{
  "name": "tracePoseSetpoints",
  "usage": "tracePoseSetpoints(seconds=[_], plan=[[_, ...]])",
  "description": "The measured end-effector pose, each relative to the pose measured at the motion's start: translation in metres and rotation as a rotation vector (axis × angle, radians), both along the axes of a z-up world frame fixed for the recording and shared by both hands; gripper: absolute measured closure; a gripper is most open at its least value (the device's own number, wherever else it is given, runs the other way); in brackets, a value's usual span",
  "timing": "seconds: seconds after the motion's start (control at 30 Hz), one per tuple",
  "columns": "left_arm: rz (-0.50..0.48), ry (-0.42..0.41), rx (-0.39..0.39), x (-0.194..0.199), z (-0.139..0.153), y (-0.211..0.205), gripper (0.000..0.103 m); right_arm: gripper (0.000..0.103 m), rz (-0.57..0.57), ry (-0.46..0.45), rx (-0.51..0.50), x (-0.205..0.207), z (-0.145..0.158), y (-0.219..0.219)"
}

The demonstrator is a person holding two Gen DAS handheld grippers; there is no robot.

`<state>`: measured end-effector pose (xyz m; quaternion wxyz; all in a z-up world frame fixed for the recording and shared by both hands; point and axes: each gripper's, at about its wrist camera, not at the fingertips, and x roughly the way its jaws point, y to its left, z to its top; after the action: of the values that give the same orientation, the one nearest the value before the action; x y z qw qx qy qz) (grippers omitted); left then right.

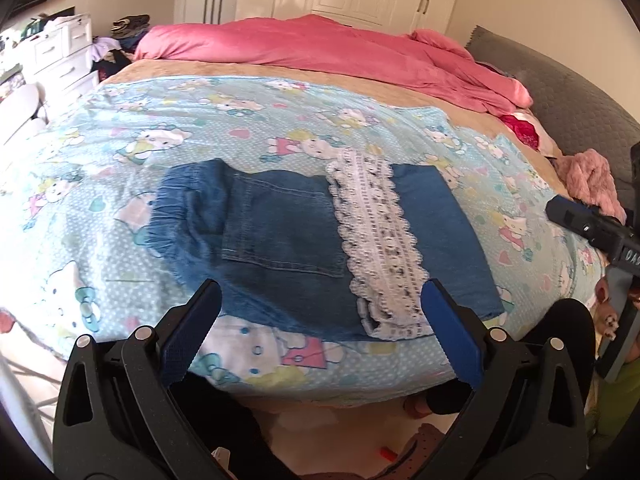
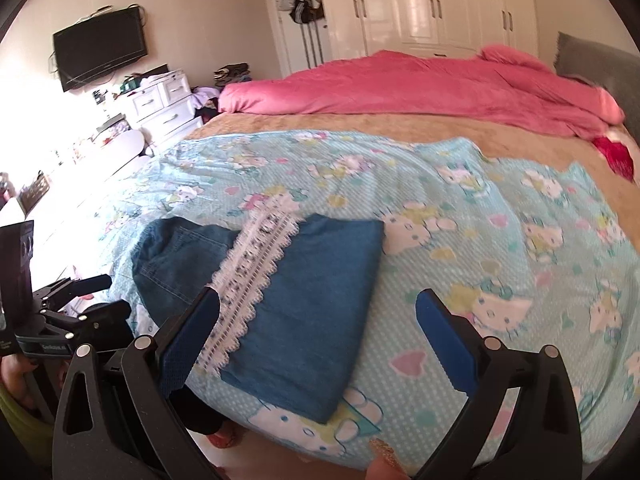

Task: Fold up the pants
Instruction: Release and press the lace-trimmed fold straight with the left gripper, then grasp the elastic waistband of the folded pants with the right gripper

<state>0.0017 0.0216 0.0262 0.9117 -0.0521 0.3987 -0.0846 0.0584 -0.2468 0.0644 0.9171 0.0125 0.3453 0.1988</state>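
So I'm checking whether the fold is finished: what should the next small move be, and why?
Probably just draw both grippers back. The pants lie folded flat on the patterned sheet, lace hem on top, and the left gripper and right gripper are open, holding nothing.

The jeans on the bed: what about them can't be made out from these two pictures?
- Jeans, both views: layers underneath, hidden by the top fold.
- Left wrist view: near hem corner, behind the left gripper's fingers.
- Right wrist view: lace trim near end, behind the right gripper's fingers.
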Motion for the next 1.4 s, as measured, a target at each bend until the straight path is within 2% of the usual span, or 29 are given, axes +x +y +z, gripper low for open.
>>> tracePoseSetpoints(seconds=[0.53, 0.9, 1.17, 1.4], plan=[[0.187, 0.031, -0.077, 0.002, -0.015, 0.082, 0.009, 0.005, 0.200, 0.015, -0.033, 0.056, 0.017, 0.093], [0.187, 0.075, -0.104, 0.015, -0.033, 0.093, 0.009, 0.005, 0.329, 0.092, -0.084, 0.102, 0.008, 0.159], [0.170, 0.103, -0.120, 0.028, -0.043, 0.091, 0.009, 0.005, 0.416, 0.163, -0.110, 0.118, -0.006, 0.200], [0.161, 0.113, -0.166, 0.039, -0.051, 0.091, 0.010, 0.005, 0.496, 0.215, -0.140, 0.130, -0.018, 0.235]])
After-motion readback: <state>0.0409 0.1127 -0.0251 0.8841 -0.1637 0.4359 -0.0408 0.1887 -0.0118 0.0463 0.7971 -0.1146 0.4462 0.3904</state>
